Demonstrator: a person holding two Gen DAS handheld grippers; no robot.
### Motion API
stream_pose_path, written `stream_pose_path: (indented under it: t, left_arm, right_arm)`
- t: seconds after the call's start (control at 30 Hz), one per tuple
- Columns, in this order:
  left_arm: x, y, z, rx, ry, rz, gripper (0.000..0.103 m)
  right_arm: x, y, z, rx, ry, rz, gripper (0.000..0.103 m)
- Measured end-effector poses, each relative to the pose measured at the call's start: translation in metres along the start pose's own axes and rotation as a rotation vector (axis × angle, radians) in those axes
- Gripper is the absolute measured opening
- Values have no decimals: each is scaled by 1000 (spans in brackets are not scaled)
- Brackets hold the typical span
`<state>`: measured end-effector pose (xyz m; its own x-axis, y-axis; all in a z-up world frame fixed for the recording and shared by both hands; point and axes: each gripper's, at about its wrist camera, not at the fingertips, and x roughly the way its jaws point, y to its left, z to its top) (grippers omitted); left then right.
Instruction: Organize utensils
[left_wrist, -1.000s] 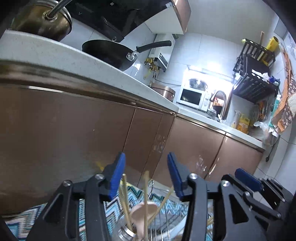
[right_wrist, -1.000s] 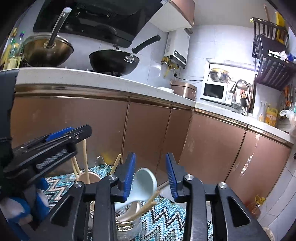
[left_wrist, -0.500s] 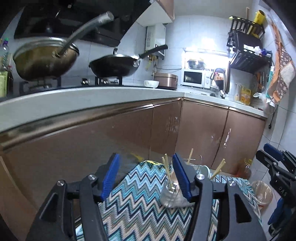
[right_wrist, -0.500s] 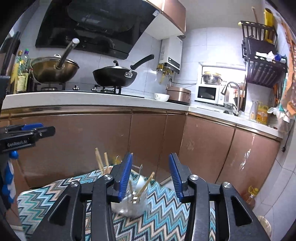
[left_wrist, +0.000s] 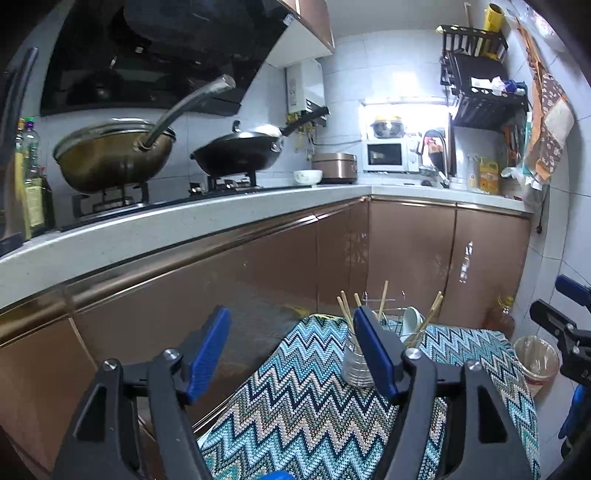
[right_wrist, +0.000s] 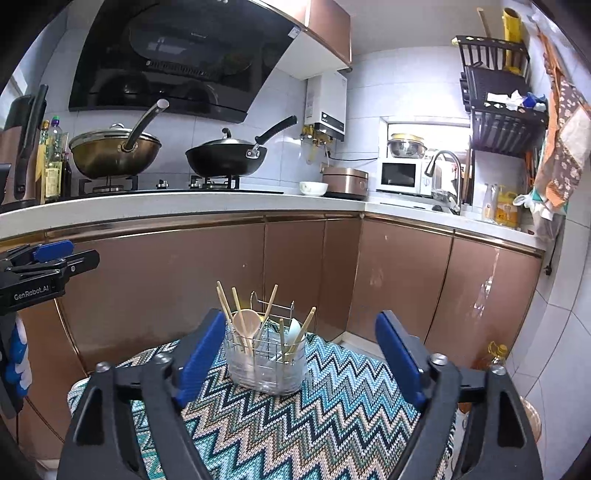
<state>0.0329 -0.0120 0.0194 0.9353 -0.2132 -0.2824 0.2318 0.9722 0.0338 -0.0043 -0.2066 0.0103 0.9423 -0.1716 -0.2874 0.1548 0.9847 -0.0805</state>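
A wire utensil holder (right_wrist: 266, 360) with clear cups stands on a zigzag-patterned cloth (right_wrist: 314, 424). It holds several wooden chopsticks (right_wrist: 225, 302), a beige spoon (right_wrist: 246, 325) and a white spoon (right_wrist: 295, 330). It also shows in the left wrist view (left_wrist: 388, 332), partly behind a blue pad. My right gripper (right_wrist: 301, 354) is open and empty, set back from the holder. My left gripper (left_wrist: 293, 350) is open and empty, left of the holder.
Brown cabinet doors (right_wrist: 303, 266) stand close behind the cloth-covered surface. The counter above carries a brass pot (right_wrist: 114, 151), a black wok (right_wrist: 225, 157) and a rice cooker (right_wrist: 345, 181). A bin (left_wrist: 535, 360) and an oil bottle (right_wrist: 495, 354) stand at the right.
Both grippers have pulled up and back from the holder, which now looks smaller and farther. Both jaws have opened wider. The left gripper has shifted left of the holder.
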Motion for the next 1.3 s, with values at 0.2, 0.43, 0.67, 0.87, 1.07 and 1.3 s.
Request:
stream_pose_path:
  t: [0.2, 0.43, 0.67, 0.87, 1.07, 1.3]
  left_arm:
    - [-18, -12, -3, -17, -55, 56, 72]
    - [-41, -29, -9, -13, -92, 70, 72]
    - [-65, -33, -10, -27, -126, 74, 72]
    - [-82, -38, -9, -16, -162, 104, 72]
    - [-89, -40, -11, -13, -165, 108, 72]
    - [-89, -42, -14, -9, -161, 107, 72]
  right_arm:
    - [-21, -6, 1, 35, -5, -25, 102]
    - [-44, -15, 0, 51, -17, -67, 103]
    - [-64, -21, 1, 59, -32, -103, 103]
    - [-79, -18, 4, 43, -52, -117, 103]
    - [-87, -17, 6, 36, -63, -123, 103]
    - [-86, -16, 4, 33, -58, -123, 103]
